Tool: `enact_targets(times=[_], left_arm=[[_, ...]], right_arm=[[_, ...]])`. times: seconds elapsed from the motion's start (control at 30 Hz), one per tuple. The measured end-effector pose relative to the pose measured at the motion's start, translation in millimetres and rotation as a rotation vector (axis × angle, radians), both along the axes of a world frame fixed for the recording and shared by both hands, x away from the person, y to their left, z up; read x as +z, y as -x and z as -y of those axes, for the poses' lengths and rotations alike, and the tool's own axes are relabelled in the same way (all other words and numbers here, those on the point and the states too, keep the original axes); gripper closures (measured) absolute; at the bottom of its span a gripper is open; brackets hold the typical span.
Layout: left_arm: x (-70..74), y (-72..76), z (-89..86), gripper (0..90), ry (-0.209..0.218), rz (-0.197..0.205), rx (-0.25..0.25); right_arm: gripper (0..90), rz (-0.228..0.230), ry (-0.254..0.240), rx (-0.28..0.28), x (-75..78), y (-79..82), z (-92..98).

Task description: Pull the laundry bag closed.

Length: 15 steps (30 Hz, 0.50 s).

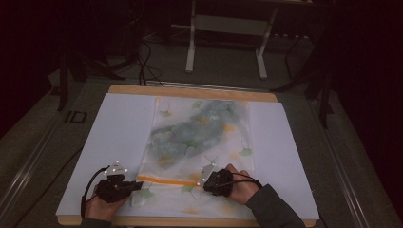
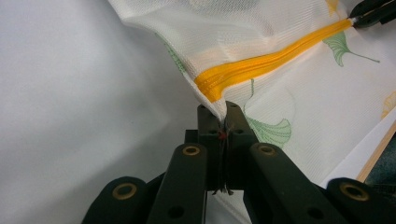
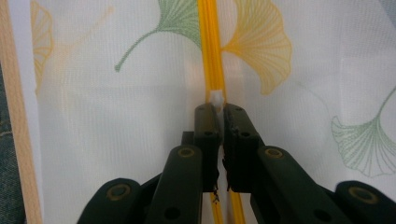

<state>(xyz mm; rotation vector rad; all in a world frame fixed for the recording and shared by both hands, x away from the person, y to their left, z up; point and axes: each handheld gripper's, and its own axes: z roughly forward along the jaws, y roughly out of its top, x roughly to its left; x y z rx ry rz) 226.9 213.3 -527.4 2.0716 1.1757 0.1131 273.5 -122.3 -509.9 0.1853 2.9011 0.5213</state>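
In the high view, a white mesh laundry bag printed with ginkgo leaves [image 1: 199,142] is being kept flat on a white sheet [image 1: 119,133] over a wooden table [image 1: 190,91], dim floor behind.

In the left gripper view, the left gripper [image 2: 219,112] is seen clamping the bag's lifted corner beside the orange zipper [image 2: 266,60].

In the right gripper view, the right gripper [image 3: 218,109] is seen pinching the small white zipper pull [image 3: 216,99] at frame centre.

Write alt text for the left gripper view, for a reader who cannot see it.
A black claw pinches the corner of a white mesh bag printed with green leaves, right at the end of its orange zipper, lifting the fabric off a white sheet. At the far end of the zipper, another claw meets it.
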Motion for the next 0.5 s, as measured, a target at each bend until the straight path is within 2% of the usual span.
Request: enact_targets(times=[0.5], left_arm=[[0.2, 0.0, -0.8, 88.4, 0.002, 0.004, -0.001]], right_arm=[[84.9, 0.003, 0.011, -0.009, -0.2, -0.5, 9.8]])
